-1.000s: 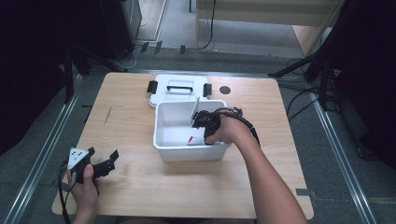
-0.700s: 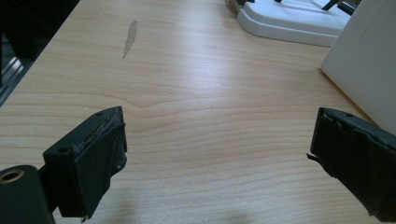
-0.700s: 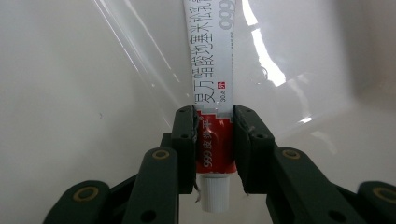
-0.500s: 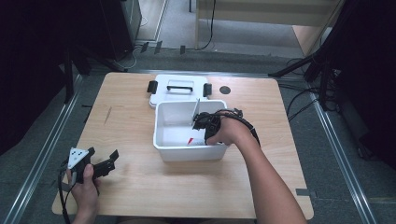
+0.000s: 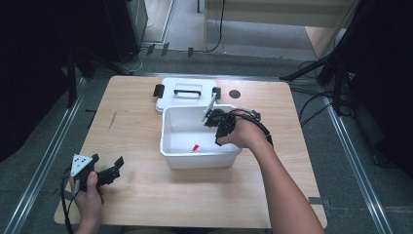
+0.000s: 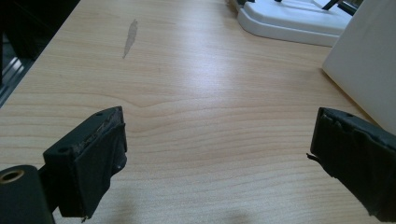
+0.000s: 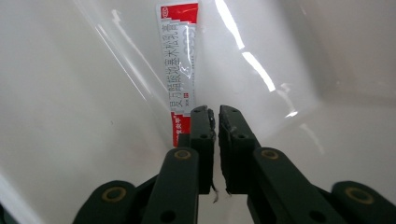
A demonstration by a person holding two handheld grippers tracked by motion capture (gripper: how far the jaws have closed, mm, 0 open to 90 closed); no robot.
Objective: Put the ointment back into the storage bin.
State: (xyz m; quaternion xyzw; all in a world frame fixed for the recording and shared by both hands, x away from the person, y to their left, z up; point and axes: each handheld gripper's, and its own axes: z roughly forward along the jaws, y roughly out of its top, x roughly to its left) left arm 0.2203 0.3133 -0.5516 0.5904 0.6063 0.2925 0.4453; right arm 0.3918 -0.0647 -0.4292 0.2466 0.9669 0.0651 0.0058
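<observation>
Wooden table [image 5: 146, 190] bare near edge | right claw [image 7: 215, 112] inside bin [image 5: 170, 156]

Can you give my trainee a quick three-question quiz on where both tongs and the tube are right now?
1. True or false: the left tongs are open over the bare table.
2. Where does the red and white tube lie? A) on the lid B) inside the white bin C) on the floor
3. Fill in: the right tongs are ____, gripping nothing.

Key: 1 true. 2 B. 3 shut, their tips just beside the tube's lower end; the lid sits behind the bin.
</observation>
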